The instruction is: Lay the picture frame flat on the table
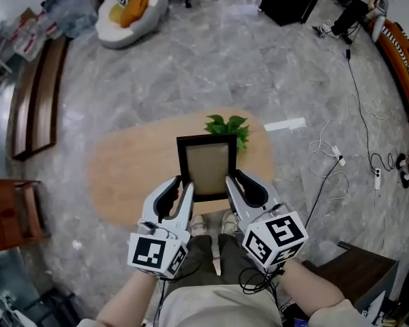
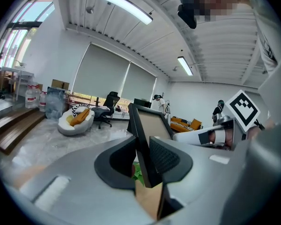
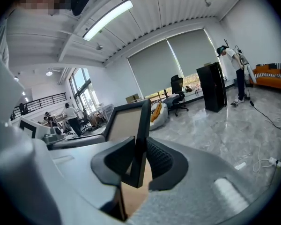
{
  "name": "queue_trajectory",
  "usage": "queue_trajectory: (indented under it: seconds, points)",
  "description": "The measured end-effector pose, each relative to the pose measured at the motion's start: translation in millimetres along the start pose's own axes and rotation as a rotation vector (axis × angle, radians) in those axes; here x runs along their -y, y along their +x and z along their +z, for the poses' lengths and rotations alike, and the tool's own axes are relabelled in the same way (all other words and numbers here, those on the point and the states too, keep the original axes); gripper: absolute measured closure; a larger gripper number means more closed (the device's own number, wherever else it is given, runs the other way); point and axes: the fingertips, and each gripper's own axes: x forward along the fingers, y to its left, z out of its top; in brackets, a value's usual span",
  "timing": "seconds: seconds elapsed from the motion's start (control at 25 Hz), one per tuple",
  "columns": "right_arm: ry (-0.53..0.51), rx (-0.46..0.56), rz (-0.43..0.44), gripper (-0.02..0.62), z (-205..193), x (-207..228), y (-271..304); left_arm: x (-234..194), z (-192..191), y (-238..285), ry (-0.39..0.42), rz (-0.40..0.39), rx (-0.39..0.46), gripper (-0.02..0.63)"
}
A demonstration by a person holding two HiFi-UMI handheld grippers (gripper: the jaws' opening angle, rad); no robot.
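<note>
Left claw [image 1: 182, 182]: clamped on frame's [image 1: 206, 163] left edge.
Right claw [image 1: 232, 178]: clamped on its right edge.
Frame: hung between my claws, long axis pointing away from me, above desk [image 1: 126, 169].

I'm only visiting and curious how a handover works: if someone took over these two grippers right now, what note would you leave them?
Left gripper: shut on the picture frame, on its left edge.
Right gripper: shut on its right edge.
Frame: held between both over the wooden table, its face showing to the head view, just in front of a small green plant. Whether it touches the tabletop cannot be told.
Done: frame gripped on both sides.
Left: lay it flat on bare tabletop, clear of the plant, then open both grippers.
</note>
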Motion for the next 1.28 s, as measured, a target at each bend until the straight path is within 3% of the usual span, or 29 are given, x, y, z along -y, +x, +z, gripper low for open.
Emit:
queue_trajectory:
  seconds: [0.32, 1.28]
  points:
    - [0.062, -0.101, -0.022, 0.518, -67.6, 31.1, 28.5, -18.6, -71.1, 21.0, -0.073, 0.015, -0.088, 0.499]
    - [0.174, -0.405, -0.079, 0.518, -303.6, 130.3, 115.6, -76.7, -334.0, 81.0, -0.254, 0.049, -0.359, 0.499]
